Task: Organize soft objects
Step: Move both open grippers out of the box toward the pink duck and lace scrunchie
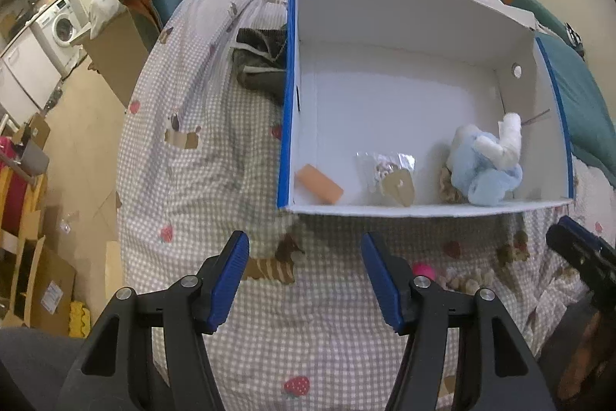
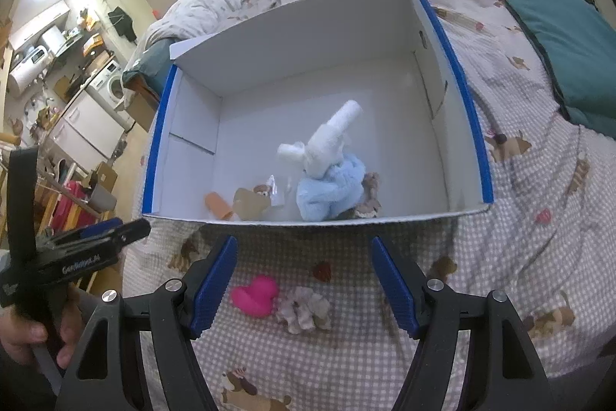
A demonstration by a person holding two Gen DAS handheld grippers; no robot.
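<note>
A white box with blue edges (image 1: 385, 22) (image 2: 308, 37) stands open on the bed. Inside lie a light blue and white plush toy (image 1: 487, 164) (image 2: 327, 180), an orange sponge block (image 1: 318, 184) (image 2: 218, 205), a small packet with a card tag (image 1: 389, 172) (image 2: 254, 201) and a brown plush bit (image 2: 369, 199). A pink soft toy (image 2: 256, 295) (image 1: 423, 270) and a grey scrunchie (image 2: 304, 309) lie on the bedspread in front of the box. My left gripper (image 1: 304, 257) is open and empty above the bedspread. My right gripper (image 2: 302, 260) is open, just short of the pink toy.
The checked bedspread (image 1: 200, 156) covers the bed, whose left edge drops to the floor. A dark folded cloth (image 1: 261, 60) lies left of the box. Teal pillows (image 2: 569, 52) lie at the right. Cardboard boxes (image 1: 115, 60) and a washing machine (image 1: 63, 22) stand at the left.
</note>
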